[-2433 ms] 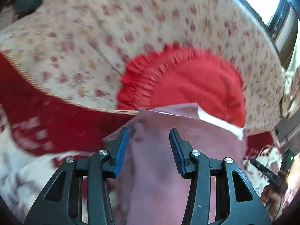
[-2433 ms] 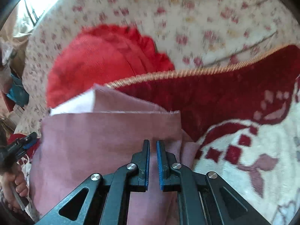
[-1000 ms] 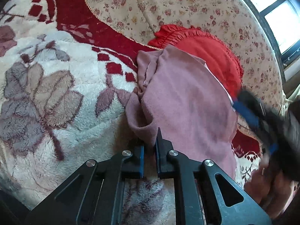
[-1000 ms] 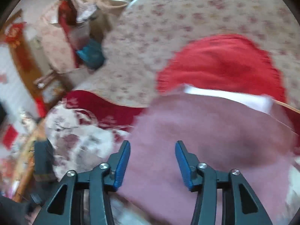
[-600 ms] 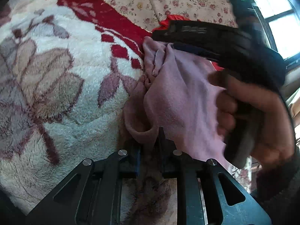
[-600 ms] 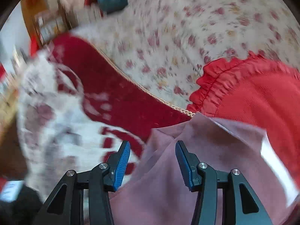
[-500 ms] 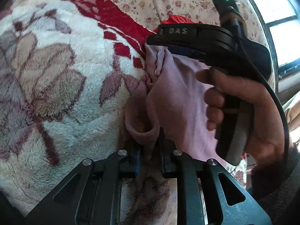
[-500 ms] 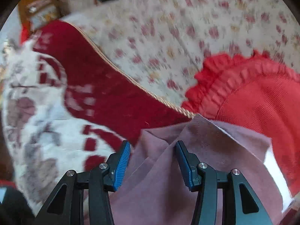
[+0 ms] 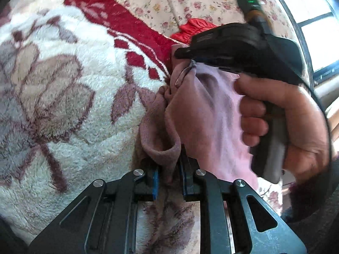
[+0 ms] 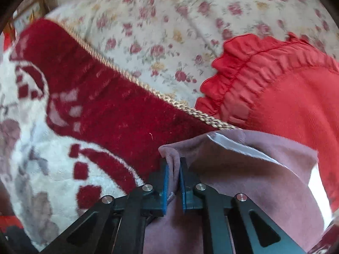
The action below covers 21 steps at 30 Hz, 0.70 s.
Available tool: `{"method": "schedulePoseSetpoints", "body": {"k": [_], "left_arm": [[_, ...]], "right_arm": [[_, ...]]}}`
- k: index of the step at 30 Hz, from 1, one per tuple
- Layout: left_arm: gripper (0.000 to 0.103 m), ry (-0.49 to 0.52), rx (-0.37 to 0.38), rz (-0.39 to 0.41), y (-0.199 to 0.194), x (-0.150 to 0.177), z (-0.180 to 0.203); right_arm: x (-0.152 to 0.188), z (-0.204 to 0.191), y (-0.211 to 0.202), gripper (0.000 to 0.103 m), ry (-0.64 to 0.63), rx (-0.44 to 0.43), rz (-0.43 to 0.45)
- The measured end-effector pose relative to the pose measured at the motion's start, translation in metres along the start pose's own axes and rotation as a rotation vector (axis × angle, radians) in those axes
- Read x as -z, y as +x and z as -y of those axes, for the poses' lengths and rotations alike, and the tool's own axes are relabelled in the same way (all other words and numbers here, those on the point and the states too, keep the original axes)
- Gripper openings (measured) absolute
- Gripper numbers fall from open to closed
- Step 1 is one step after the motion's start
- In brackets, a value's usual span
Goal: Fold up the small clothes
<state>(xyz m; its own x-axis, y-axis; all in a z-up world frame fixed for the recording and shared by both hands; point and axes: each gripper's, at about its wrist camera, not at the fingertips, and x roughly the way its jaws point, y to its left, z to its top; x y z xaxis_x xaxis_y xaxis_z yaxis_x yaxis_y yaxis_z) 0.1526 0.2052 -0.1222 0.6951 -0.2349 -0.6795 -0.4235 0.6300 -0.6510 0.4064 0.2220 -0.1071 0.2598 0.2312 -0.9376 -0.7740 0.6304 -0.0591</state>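
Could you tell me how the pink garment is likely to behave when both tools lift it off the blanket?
The pink garment will probably sag between grips: it already bunches and creases where the right tool pinches it. It looks thin and light, so lifting should take little effort. Its knit surface seems unlikely to slip from the left tool, whose pads press a folded edge.

Red ruffled cushion (image 10: 286, 89), floral sheet (image 10: 169, 21), plush blanket (image 9: 63, 84)

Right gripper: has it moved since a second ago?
Yes. The right gripper has swung from over the middle of the pink garment to its corner near the blanket's gold braid, and its jaws have just closed on that corner.
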Motion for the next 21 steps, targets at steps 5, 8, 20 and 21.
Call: {"method": "schedulePoseSetpoints", "body": {"k": [5, 8, 20, 21], "left_arm": [[0.007, 0.094, -0.008, 0.048, -0.004, 0.0, 0.015], [0.006, 0.167, 0.034, 0.089, -0.013, 0.003, 0.029], [0.006, 0.506, 0.247, 0.019, -0.007, 0.042, 0.125], [0.006, 0.513, 0.253, 0.008, -0.002, 0.047, 0.133]], "right_arm": [[0.015, 0.024, -0.047, 0.008, 0.087, -0.08, 0.104], [0.03, 0.04, -0.072, 0.007, 0.133, -0.102, 0.156], [0.128, 0.143, -0.159, 0.007, 0.394, -0.165, 0.432], [0.139, 0.153, -0.163, 0.007, 0.417, -0.17, 0.45]]}}
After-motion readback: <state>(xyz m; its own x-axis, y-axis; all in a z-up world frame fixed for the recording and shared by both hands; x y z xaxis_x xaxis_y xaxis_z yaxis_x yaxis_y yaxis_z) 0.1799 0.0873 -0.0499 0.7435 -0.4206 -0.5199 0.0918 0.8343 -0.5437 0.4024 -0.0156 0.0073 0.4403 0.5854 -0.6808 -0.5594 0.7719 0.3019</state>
